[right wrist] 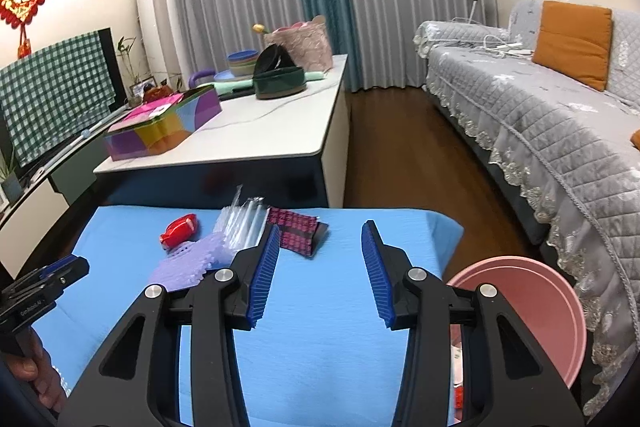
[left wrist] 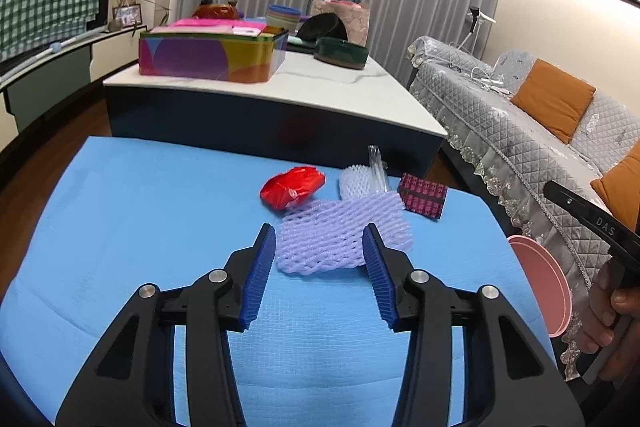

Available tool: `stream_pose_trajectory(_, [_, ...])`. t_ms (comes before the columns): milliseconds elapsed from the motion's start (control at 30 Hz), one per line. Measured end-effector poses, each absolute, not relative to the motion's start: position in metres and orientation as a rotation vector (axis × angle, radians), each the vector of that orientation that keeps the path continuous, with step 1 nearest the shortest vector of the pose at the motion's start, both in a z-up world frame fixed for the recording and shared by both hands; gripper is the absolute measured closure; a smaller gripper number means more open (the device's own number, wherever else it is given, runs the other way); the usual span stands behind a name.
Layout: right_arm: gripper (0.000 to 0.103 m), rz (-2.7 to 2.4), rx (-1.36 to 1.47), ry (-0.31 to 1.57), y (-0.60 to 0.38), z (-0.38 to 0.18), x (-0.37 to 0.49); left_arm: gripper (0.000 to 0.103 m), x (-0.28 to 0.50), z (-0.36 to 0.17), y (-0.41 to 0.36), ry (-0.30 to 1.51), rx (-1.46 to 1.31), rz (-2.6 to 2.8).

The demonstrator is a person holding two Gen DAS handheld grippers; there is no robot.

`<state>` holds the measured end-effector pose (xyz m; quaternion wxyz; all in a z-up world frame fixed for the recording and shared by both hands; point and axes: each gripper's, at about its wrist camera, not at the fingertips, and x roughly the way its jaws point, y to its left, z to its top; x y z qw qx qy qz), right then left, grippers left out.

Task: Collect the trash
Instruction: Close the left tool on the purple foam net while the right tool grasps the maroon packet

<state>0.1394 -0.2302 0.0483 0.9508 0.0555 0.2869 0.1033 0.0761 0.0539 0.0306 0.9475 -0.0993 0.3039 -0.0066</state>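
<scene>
Two foam nets (left wrist: 344, 233), one red wrapper (left wrist: 292, 187), one patterned packet (left wrist: 423, 195), one clear wrapper (left wrist: 377, 167), one pink bin (right wrist: 536, 311).

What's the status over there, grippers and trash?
Left gripper open, lined up on purple foam net. Right gripper open, empty. Red wrapper, patterned packet on blue mat. Nothing blocking.

Ahead of the left gripper (left wrist: 319, 255), its jaws apart, a foam net (left wrist: 340, 235) lies on the table (left wrist: 140, 227). Beyond the net sit a crumpled wrapper (left wrist: 292, 187) to the left, a plastic sleeve (left wrist: 378, 167) and a small box (left wrist: 423, 195) to the right. A bin (right wrist: 532, 311) stands right of the right gripper (right wrist: 320, 259).
</scene>
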Motion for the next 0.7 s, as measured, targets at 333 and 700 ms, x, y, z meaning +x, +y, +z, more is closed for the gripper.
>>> stream_pose_trajectory(333, [0.059, 0.222, 0.138, 0.646, -0.222, 0.017, 0.178, 0.058, 0.111, 0.005, 0.03, 0.672, -0.22, -0.07])
stream_pose_trajectory(700, [0.059, 0.256, 0.171, 0.723, -0.215, -0.024, 0.231, 0.058, 0.15, -0.016, -0.012, 0.712, -0.193, -0.125])
